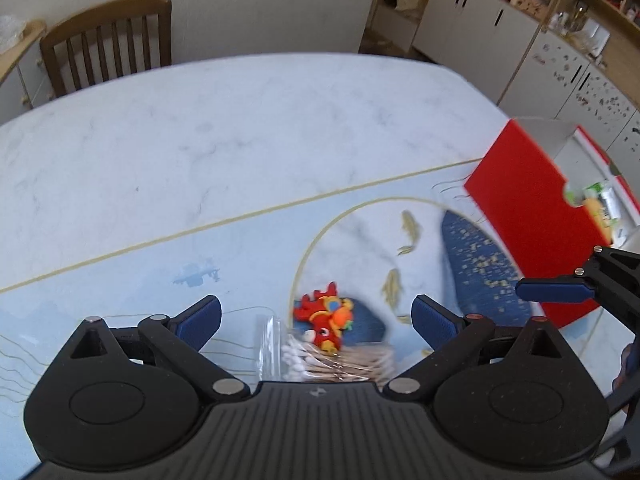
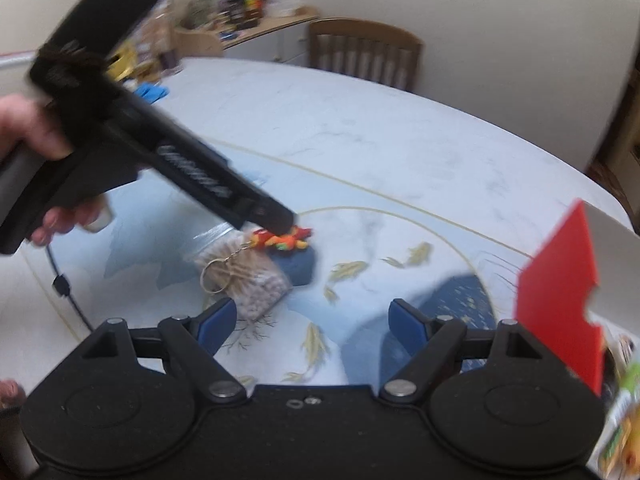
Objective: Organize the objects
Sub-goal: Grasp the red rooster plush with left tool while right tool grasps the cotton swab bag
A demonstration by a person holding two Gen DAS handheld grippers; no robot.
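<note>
Left claw [image 1: 316,314] spread wide, empty, poised over red toy [image 1: 326,320] and swab bag [image 1: 320,362]; bag half hidden under claw body. Right claw [image 2: 310,320] likewise released, grasping nothing, over bare tabletop [image 2: 360,128]. Toy's keyring [image 2: 214,278] draped on bag, both on tabletop. Red box [image 1: 524,216] at right, cut off by frame; contents blurred, unreadable. Hand [image 2: 24,128] at left edge smeared.

Soft, even daylight is filling both views, casting only faint shadows on the pale worktop [image 1: 200,128]. Fisheye distortion is bending its edges. Motion blur is smearing the right wrist view, especially the red box [image 2: 560,300] and background shelves.
</note>
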